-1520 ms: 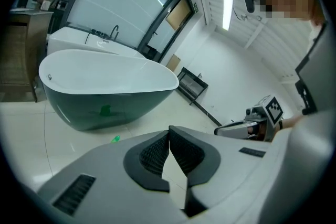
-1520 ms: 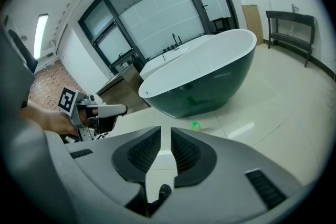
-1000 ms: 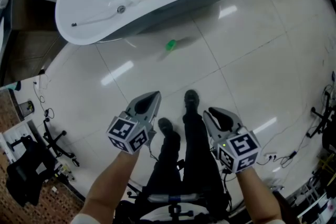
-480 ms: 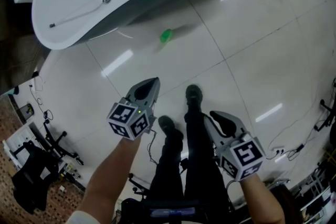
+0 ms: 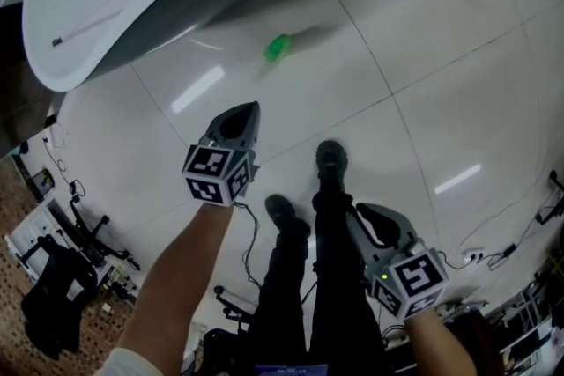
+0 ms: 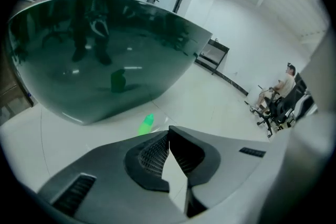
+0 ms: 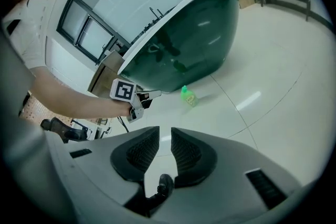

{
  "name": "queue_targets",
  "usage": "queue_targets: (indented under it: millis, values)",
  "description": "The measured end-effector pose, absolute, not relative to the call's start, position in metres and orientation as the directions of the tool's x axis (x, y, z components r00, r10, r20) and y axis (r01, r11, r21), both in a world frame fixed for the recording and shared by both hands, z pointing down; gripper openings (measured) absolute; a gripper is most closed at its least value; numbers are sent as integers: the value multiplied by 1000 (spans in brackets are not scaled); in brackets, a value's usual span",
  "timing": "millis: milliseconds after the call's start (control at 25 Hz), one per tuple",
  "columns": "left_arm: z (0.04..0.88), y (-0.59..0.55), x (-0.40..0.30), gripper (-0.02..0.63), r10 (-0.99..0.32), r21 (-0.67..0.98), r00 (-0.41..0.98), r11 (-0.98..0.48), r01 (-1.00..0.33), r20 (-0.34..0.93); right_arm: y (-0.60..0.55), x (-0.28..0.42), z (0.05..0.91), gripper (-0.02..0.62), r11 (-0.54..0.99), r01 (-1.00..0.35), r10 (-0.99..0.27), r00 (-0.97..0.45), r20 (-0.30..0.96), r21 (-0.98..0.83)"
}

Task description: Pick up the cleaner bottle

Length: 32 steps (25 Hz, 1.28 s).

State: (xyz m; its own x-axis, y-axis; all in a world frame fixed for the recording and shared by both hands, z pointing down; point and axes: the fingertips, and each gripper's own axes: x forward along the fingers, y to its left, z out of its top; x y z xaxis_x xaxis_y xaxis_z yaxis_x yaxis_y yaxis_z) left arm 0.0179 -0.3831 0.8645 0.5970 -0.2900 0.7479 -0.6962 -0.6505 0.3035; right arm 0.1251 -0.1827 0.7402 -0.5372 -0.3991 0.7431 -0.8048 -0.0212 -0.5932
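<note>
Jaws of your left gripper (image 6: 168,131) meet at the tips with nothing between them, while your right gripper (image 7: 165,134) shows a narrow, empty gap. Both point down over the tiled floor (image 5: 423,57). The green cleaner bottle (image 5: 278,47) sits on the floor at the head view's upper centre, beside the bathtub (image 5: 106,22) and well apart from both.
</note>
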Motion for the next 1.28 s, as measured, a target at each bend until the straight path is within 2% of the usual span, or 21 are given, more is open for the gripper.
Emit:
queue_targets:
  millis: [520,600,760,880,1000,1280]
  values:
    - [950,-404,28,19,-270,311,578,-631,-711,770,-174,144,784,75,-48,-798,-376,-543,751,-601]
    - [964,-409,29,67,-281,296,568,-632,-716,773,-170,149,788,75,-62,-799,-369,-539,757,-598]
    - [997,-423,30,217,-331,257,545,-621,-740,770,-163,160,802,75,-79,-809,-371,-518,771,-582]
    - [1017,-437,32,277,-376,211,526,-625,-752,763,-157,165,812,75,-104,-815,-365,-502,784,-570]
    - [1034,-452,40,303,-399,166,509,-641,-750,763,-151,168,823,75,-126,-816,-351,-495,795,-564]
    - [1055,-461,60,305,-346,93,526,-763,-639,777,-150,169,837,75,-124,-823,-340,-490,803,-555]
